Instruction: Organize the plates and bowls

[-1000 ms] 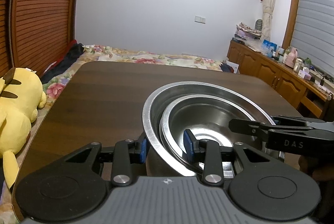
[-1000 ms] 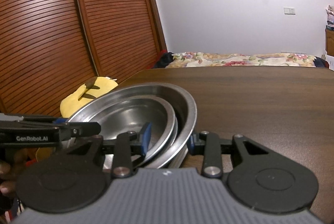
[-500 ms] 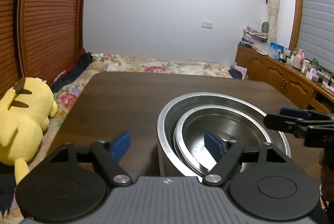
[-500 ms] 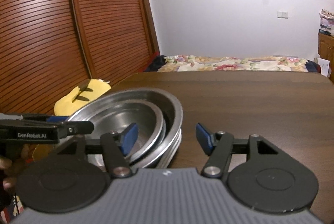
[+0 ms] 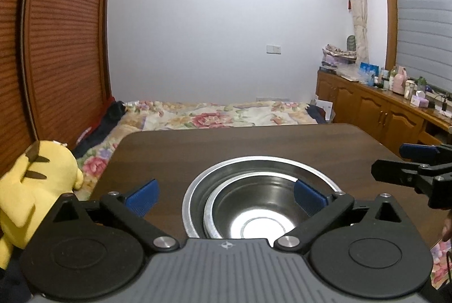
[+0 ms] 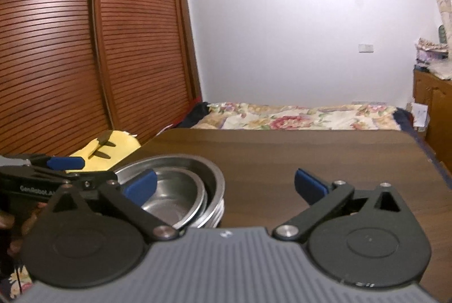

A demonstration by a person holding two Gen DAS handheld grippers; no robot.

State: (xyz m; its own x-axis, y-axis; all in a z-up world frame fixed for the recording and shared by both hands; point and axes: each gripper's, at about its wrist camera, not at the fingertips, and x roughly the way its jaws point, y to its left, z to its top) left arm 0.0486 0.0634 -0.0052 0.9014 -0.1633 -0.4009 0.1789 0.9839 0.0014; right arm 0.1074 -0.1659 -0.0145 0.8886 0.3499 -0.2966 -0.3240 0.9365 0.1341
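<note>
Smaller bowl (image 5: 254, 207) inside larger bowl (image 5: 197, 190), on table (image 5: 226, 145)

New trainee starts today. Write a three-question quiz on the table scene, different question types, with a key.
1. True or false: the left claw is shut on the bowl stack.
2. What lies left of the wooden table? A) yellow plush toy B) kettle C) laptop
3. Fill in: the smaller bowl sits ___ the larger bowl.

Key
1. False: both its jaws and those of the right claw have just been opening and stand wide, gripping nothing.
2. A
3. inside
</note>
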